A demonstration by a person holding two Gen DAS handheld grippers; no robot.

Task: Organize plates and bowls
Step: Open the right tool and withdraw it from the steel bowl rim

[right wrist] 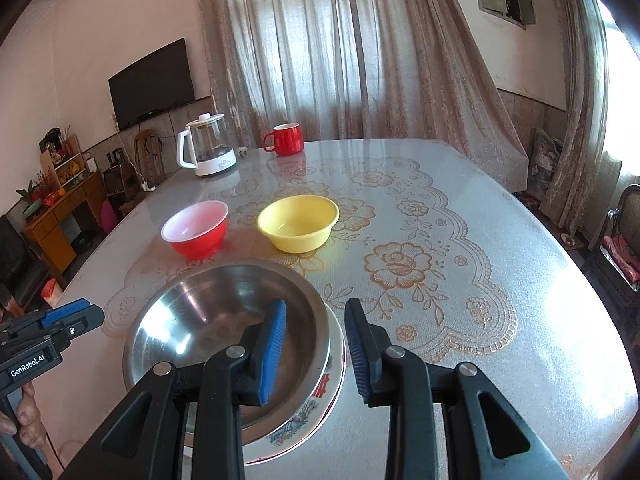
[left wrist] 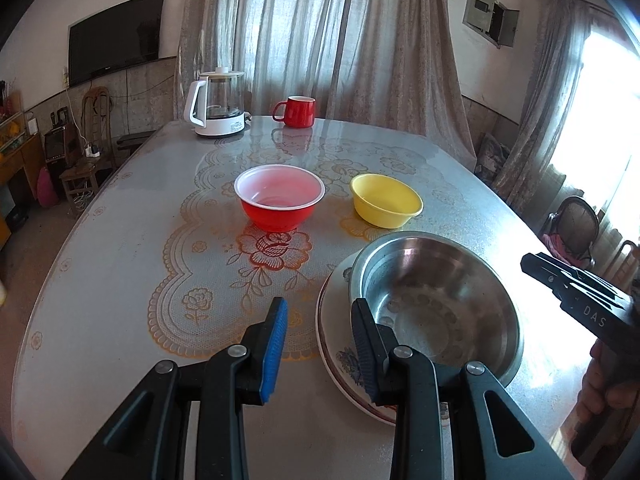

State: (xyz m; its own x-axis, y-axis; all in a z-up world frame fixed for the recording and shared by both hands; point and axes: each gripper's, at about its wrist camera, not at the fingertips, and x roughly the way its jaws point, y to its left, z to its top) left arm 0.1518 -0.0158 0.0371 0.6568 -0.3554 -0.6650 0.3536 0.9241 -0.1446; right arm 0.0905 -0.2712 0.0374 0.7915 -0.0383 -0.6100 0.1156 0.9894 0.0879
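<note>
I see the broad round worktop (left wrist: 120, 248) under a clear cover with a gold lace flower cloth spreading out beyond both pairs of fingers. The wide stainless steel bowl (left wrist: 436, 300) comes next: it sits inside a white floral-rimmed plate (left wrist: 340, 364), and from my left gripper (left wrist: 320, 344) the stack lies just right of the gap, with the right finger in front of the steel rim and the plate's edge. I cannot tell whether that finger touches them. From my right gripper (right wrist: 316, 348) the same steel bowl (right wrist: 192, 320) and plate (right wrist: 320, 396) lie to the left, my left finger hanging over the bowl's inside and the right finger out over bare worktop (right wrist: 500, 280).

Both pairs of fingers stand partly apart with nothing between the blue pads; neither grips anything.

Further ahead of the left fingers, a red plastic bowl with a white inside (left wrist: 279, 196) stands nearly straight in front, and a yellow plastic bowl (left wrist: 386, 199) stands beside it to the right, the two apart. Far beyond, at the worktop's back edge, stand a glass kettle on a white base (left wrist: 216, 104) and a red mug (left wrist: 296, 111).
</note>
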